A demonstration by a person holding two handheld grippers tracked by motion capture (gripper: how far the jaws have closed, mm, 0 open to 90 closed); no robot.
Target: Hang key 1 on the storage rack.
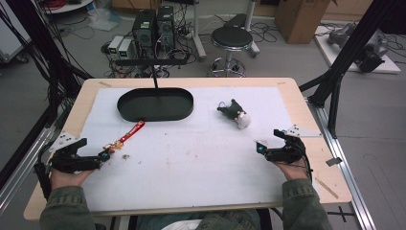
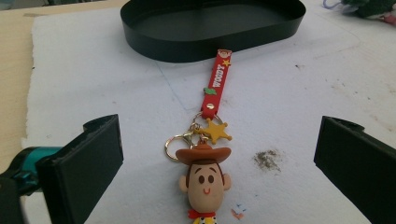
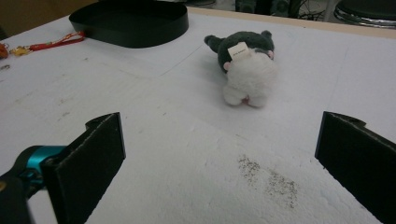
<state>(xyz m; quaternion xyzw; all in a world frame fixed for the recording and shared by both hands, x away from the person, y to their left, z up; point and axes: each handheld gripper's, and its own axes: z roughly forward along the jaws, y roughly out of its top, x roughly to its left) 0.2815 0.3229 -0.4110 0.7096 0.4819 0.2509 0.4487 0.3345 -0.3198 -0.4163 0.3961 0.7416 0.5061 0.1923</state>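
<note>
Left tool: jaws wide apart, nothing clamped. Cowboy keychain flat on white mat of worktop, head between jaws, just ahead, untouched. Red strap beyond, tip at black oval tray.

Right tool: jaws wide apart, empty. Plush toy well ahead on mat, apart from jaws.

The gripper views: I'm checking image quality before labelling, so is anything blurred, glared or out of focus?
Left gripper view: the cowboy keychain is sharp, light even, shadows soft. Right gripper view: the plush toy is slightly soft, its white fur nearly washed out. High view: dimmer and grainier, with the black tray showing little inner detail.
</note>
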